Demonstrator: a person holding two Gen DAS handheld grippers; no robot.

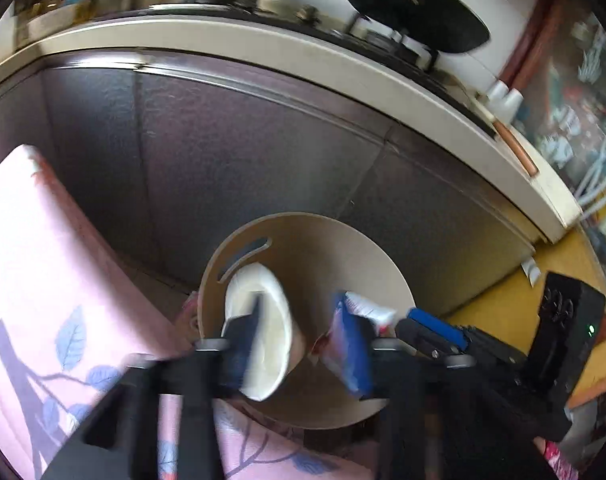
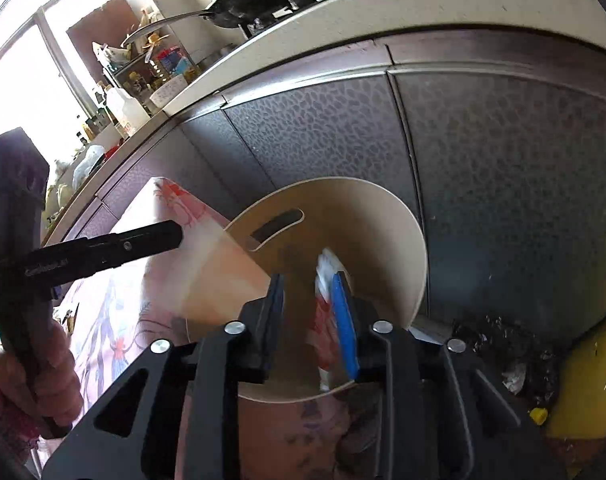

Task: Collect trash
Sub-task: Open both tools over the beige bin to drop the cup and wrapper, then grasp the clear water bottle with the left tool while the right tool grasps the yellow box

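Two tongs: both hung over the round bin (image 1: 315, 240), which stood on the floor by the dark cabinet doors (image 1: 223, 152).
Left tongs (image 1: 299, 344): spread apart, with the white paper cup (image 1: 263, 332) loose against the left pad and not pinched.
Right tongs (image 2: 309, 320): partly spread, with the red and white wrapper (image 2: 323, 312) lying against the right blue pad and not squeezed.
Where the trash was: the cup and the wrapper were both just above the bin's mouth, inside its rim.
How to do it well: I think the tongs should stay over the middle of the bin and open wide, so both bits fall in and not on the floor.
Shapes and feel: the bin looked smooth and tan, with a curved slot for a handle. The cup looked light and stiff. The wrapper looked thin and crinkly.
Nearby: a pink cloth with blue leaves (image 1: 43, 280) lay on the left.
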